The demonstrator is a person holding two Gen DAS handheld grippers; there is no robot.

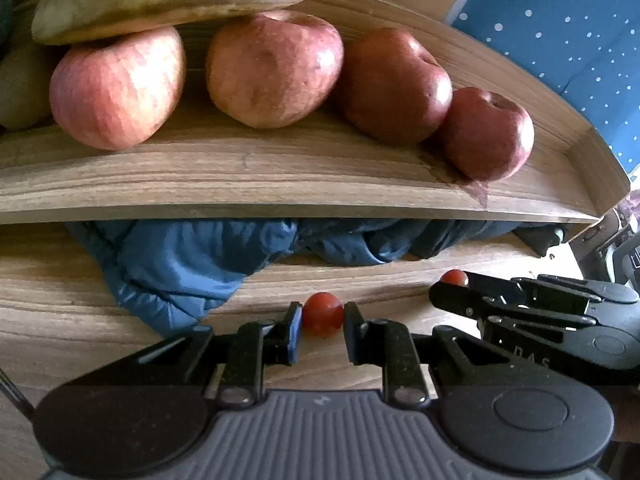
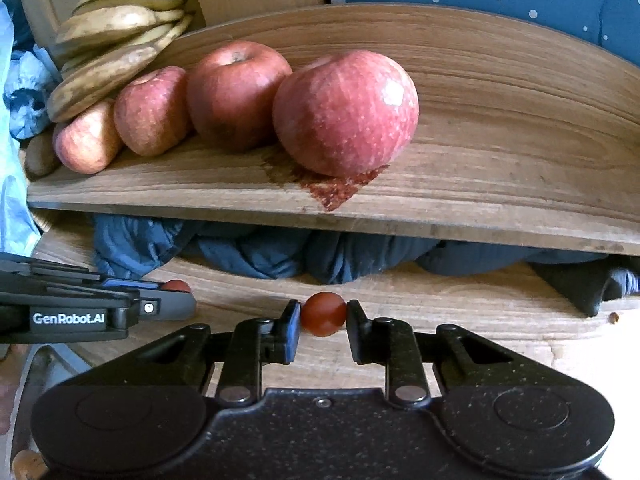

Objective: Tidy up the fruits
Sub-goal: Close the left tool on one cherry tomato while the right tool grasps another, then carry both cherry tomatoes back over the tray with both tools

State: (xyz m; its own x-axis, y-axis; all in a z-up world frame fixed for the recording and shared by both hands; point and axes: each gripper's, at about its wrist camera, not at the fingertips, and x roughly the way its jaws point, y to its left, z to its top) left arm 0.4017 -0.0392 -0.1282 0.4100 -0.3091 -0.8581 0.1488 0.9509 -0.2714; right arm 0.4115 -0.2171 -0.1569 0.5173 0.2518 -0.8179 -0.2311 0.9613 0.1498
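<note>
Left gripper (image 1: 322, 316): jaws clenched on a small red tomato (image 1: 322, 314), pads pressing both flanks. The fruit sits low, at or just above the table (image 1: 60, 300); contact underneath cannot be confirmed.

Right gripper (image 2: 323, 314): likewise grasping a second tomato (image 2: 323, 314), held at the fingertips, close beside the left unit.

Tray (image 2: 500, 184): raised wooden tray directly ahead, propped over a blue cloth (image 1: 180, 264). It carries a row of apples (image 2: 346, 112) with bananas (image 2: 116, 28) at the far left. Its right portion is bare.

Judgement: the step in hand is the lift and transfer of both tomatoes to the tray.

- Keep grip light; the skins are thin and will likely split under more squeeze.
- Raise both clear of the tray's front lip before moving forward.
- Keep the two grippers apart during travel.
- Set down on the bare right side, away from the apples, and release low so the tomatoes do not roll.
</note>
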